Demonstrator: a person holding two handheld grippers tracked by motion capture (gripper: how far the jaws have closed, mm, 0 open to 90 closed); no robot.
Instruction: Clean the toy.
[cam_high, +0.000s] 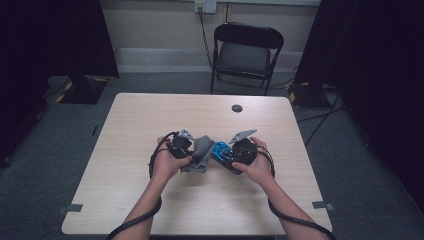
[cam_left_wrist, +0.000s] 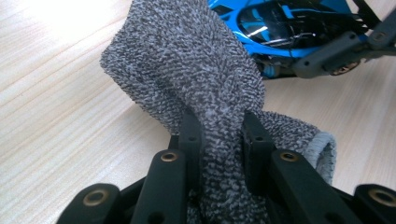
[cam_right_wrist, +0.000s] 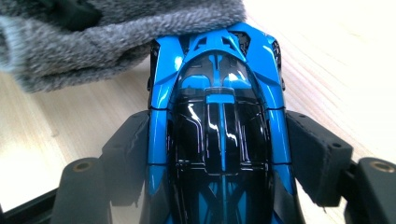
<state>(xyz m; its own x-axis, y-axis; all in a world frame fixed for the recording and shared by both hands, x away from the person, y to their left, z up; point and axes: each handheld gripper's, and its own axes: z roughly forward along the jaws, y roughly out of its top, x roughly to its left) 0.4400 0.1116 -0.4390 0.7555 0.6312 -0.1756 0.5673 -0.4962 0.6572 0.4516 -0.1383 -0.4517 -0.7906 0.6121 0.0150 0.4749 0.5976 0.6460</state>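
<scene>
Two grips: L gripper (cam_left_wrist: 219, 135) clamps grey sock (cam_left_wrist: 187, 65); R gripper (cam_right_wrist: 217, 154) clamps blue toy car (cam_right_wrist: 217, 116) lengthwise, end touching sock.

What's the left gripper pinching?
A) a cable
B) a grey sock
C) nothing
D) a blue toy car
B: in the left gripper view, the left gripper is shut on the grey sock; the right gripper clamps the blue toy car.

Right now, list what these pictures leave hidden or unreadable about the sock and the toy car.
- Toy car: rear end cut off by the bottom edge of the right gripper view; wheels hidden under its body.
- Sock: its opening, in the left gripper view, hidden behind the left gripper.
- High view: both things too small; the hands cover them.
</scene>
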